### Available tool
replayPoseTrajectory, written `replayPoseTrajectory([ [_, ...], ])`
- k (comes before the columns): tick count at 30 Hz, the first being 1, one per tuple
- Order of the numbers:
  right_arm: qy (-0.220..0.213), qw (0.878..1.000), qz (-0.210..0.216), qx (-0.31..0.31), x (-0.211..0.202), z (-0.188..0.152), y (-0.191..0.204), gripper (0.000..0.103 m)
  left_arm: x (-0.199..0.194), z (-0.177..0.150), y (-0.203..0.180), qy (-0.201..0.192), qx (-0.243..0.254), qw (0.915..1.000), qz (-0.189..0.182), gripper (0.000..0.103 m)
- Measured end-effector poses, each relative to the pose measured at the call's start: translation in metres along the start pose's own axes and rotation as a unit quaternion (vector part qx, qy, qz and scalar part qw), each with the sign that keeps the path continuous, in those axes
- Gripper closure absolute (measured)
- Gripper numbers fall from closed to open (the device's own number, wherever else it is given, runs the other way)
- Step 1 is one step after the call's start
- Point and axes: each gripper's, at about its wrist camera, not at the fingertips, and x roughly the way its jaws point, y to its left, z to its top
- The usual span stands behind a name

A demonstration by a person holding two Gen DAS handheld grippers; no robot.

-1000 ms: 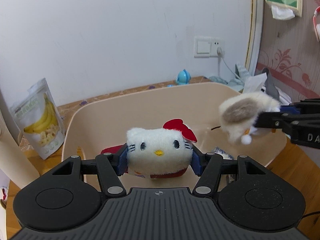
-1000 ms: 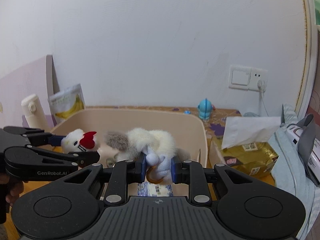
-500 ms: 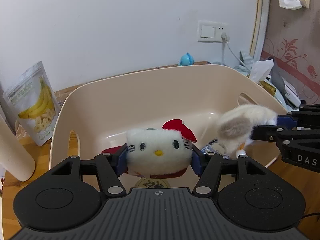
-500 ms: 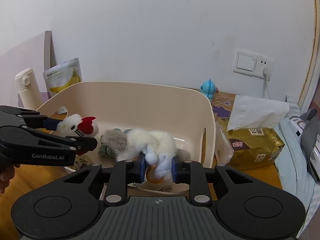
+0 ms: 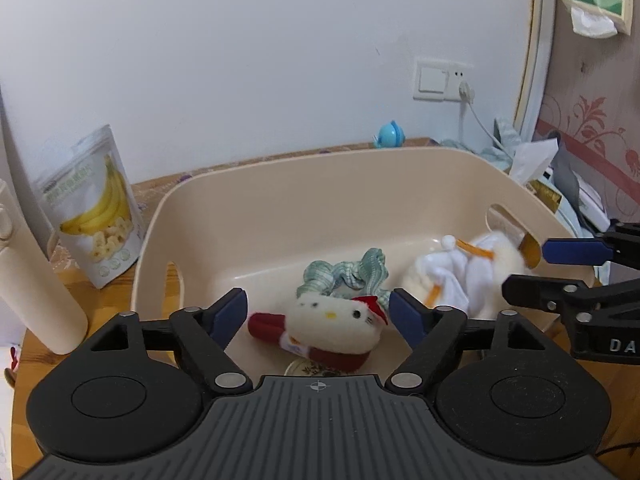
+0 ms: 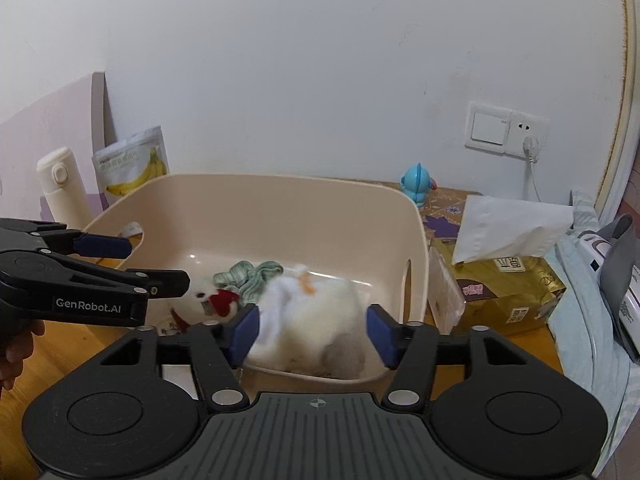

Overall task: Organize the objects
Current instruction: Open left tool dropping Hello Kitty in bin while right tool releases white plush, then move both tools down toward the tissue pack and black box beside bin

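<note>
Both toys lie in the beige tub (image 5: pixel 208 200). The cat plush (image 5: pixel 332 320) lies crosswise just ahead of the left gripper (image 5: pixel 318 314), fingers released; the fluffy white plush (image 6: pixel 316 320) sits between the right gripper (image 6: pixel 312 330) fingers, also spread wide.

Left gripper (image 5: pixel 318 314), right gripper (image 6: pixel 312 330): black ribbed bodies, silver screws, blue-padded fingers (image 5: pixel 228 314); "GenRobot.AI" lettering.
</note>
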Motion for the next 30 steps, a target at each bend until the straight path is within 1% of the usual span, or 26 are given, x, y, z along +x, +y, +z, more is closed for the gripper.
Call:
replayPoseTrajectory([
  [2,-0.005,1.0,0.002,0.008,-0.005,0.0,-0.003,0.029,-0.006,0.001,0.0,-0.006,-0.001,1.0,0.003,0.023],
  [9,-0.02,0.999,0.015,0.027,-0.025,-0.002,-0.01,0.023,-0.029,0.0,-0.003,-0.025,-0.003,0.9997,0.004,0.023],
  [10,-0.02,0.999,0.015,0.026,-0.027,-0.003,-0.01,0.017,-0.031,-0.001,-0.004,-0.027,-0.002,0.9996,0.004,0.023],
  [11,-0.021,0.999,0.013,0.024,-0.03,-0.005,-0.01,0.013,-0.035,-0.002,-0.004,-0.029,-0.002,0.9996,0.004,0.023],
  [21,-0.014,1.0,-0.001,0.026,-0.051,-0.032,-0.013,0.011,-0.071,-0.015,-0.006,-0.049,-0.009,0.9988,-0.001,0.022],
  [30,0.008,1.0,-0.015,0.024,-0.06,-0.056,-0.02,0.009,-0.09,-0.033,-0.011,-0.048,-0.001,0.9988,-0.008,0.021],
])
